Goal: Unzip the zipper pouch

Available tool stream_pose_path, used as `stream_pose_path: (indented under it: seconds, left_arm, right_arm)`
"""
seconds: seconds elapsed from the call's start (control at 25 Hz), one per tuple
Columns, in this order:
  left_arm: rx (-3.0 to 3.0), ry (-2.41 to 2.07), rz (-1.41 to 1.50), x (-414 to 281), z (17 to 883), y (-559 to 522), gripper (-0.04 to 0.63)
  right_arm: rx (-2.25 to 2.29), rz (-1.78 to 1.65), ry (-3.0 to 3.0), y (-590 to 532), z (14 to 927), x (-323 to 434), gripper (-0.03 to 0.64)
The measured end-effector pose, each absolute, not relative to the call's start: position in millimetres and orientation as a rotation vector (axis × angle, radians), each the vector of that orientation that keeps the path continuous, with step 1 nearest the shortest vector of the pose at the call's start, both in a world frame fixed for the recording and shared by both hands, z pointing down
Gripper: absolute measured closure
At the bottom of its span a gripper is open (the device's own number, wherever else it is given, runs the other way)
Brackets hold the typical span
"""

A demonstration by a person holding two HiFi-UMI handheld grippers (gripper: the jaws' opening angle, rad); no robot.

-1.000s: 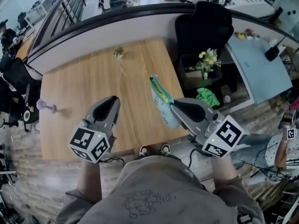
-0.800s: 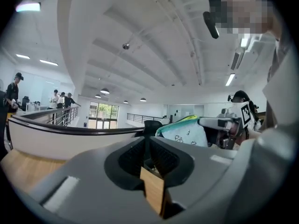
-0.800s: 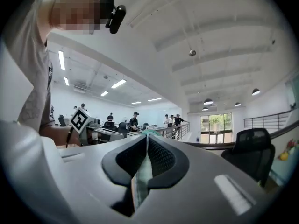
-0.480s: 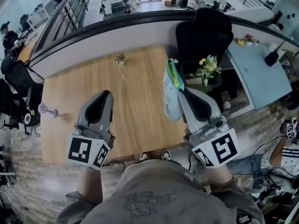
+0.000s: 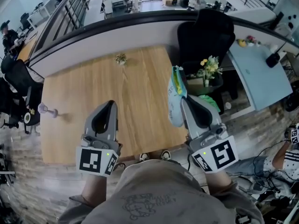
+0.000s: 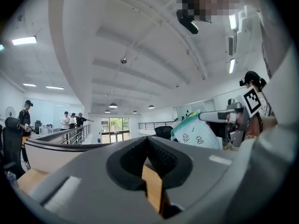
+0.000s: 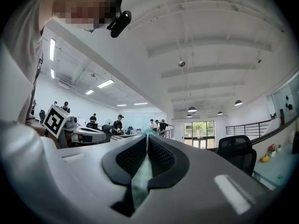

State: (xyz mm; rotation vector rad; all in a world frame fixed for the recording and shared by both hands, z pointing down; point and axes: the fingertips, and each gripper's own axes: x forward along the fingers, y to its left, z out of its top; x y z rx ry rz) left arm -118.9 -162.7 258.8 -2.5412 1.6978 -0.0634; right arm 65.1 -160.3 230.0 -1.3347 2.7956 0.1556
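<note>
Head view: a wooden table (image 5: 93,87) lies below. Over its right edge, the right gripper (image 5: 184,100) is clenched on the pouch (image 5: 176,91), holding it upright off the table. To the left, the left gripper (image 5: 111,104) has just closed, empty.

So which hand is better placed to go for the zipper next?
Left. The right claw is shut on the pouch, holding it above the table; the left claw is shut on nothing and free to reach over.
</note>
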Motion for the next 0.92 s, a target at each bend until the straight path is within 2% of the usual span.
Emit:
stream_pose_path:
  seconds: [0.4,0.92]
  left_arm:
    - [-2.597,1.770,-0.191,-121.6,312.4,-160.5,0.597]
    - [-2.609,1.783,-0.204,-136.0,315.3,-164.0,0.597]
  right_arm:
    - [-1.351,-0.012,2.892,-158.9,291.1,46.8,0.597]
    - [-1.360,-0.081,2.905,-164.4,307.4,33.0,0.597]
